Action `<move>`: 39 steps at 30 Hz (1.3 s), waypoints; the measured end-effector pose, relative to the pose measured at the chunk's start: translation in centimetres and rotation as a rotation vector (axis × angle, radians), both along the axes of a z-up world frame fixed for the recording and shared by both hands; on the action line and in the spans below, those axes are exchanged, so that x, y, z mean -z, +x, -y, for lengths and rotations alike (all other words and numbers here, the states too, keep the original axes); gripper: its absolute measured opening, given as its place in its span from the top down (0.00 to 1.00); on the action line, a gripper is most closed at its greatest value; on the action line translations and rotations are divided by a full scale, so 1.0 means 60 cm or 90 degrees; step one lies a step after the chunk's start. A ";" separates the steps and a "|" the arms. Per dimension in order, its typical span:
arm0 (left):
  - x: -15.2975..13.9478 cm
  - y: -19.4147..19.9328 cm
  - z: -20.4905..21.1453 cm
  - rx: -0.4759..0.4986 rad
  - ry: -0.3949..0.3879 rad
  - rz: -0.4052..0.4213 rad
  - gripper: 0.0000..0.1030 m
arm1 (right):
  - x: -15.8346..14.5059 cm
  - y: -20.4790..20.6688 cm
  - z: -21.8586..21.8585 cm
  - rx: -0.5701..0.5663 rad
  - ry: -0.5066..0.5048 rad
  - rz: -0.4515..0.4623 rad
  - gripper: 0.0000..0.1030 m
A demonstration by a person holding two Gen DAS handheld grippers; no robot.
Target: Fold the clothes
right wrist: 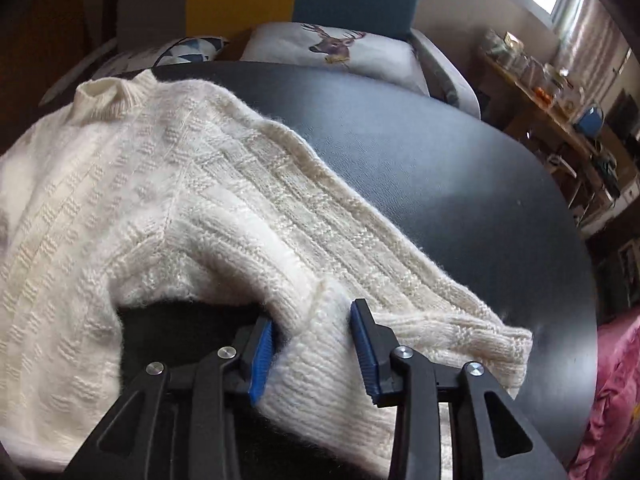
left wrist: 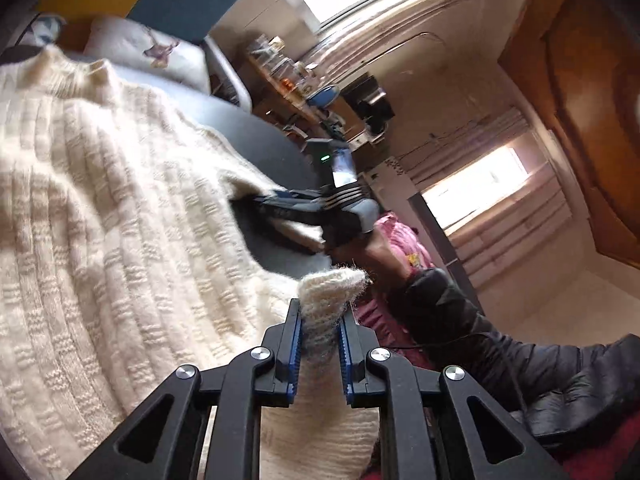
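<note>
Sweater point(right wrist: 160, 200), cream knit, lies across the dark table point(right wrist: 460, 200), filling the left and centre of both views. Left hand-held gripper point(left wrist: 320, 320) clenches a sweater edge at lower centre. Right hand-held gripper point(right wrist: 312, 328) grasps a sleeve fold, lower centre.

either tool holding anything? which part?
Both grip the cream sweater. Left tool pinches a corner of its hem edge; right tool clamps the sleeve near the armpit fold.
</note>
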State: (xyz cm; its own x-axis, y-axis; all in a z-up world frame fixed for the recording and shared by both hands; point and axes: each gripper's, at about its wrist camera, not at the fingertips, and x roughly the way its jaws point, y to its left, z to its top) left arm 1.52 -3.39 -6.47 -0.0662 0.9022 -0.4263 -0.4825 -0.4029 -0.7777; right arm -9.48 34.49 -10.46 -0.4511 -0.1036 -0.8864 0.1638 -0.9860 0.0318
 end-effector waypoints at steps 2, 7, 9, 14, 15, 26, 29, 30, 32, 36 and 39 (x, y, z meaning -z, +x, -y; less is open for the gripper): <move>0.017 -0.003 -0.004 -0.008 -0.008 0.016 0.85 | -0.016 0.027 -0.018 0.006 -0.100 0.013 0.64; 0.032 0.000 -0.006 -0.014 0.004 0.025 0.85 | -0.022 0.096 -0.043 0.004 -0.386 0.102 0.60; 0.034 0.002 -0.005 -0.002 0.017 0.025 0.85 | -0.001 0.127 -0.035 0.009 -0.443 0.154 0.60; 0.026 0.018 -0.006 0.012 0.063 0.030 0.85 | 0.036 0.151 0.016 0.008 -0.495 0.213 0.60; 0.025 0.021 -0.006 0.014 0.073 0.031 0.85 | 0.037 0.144 0.023 0.014 -0.519 0.201 0.60; 0.049 0.041 -0.096 0.072 0.003 0.040 0.77 | -0.082 0.128 0.061 0.005 -0.255 -0.072 0.68; 0.065 0.042 -0.136 0.093 -0.036 0.049 0.74 | -0.059 0.119 0.044 0.045 -0.036 -0.037 0.68; 0.062 0.042 -0.134 0.092 -0.035 0.046 0.74 | -0.058 0.123 0.032 0.053 -0.022 -0.033 0.68; 0.052 0.043 -0.122 0.086 -0.027 0.038 0.67 | -0.073 0.139 0.017 0.050 -0.060 -0.049 0.68; 0.018 0.032 -0.038 -0.001 -0.001 0.025 0.47 | -0.108 0.141 0.057 -0.018 -0.157 -0.074 0.68; 0.010 0.020 0.038 -0.092 -0.015 0.015 0.45 | -0.094 0.133 0.134 -0.094 -0.186 -0.028 0.66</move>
State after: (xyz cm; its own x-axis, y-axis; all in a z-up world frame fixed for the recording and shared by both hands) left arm 2.72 -5.70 -7.09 -0.1839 0.8736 -0.4505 -0.4004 -0.4851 -0.7774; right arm -1.52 26.43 -4.84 -0.4500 -0.4175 -0.7894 0.3123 -0.9017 0.2989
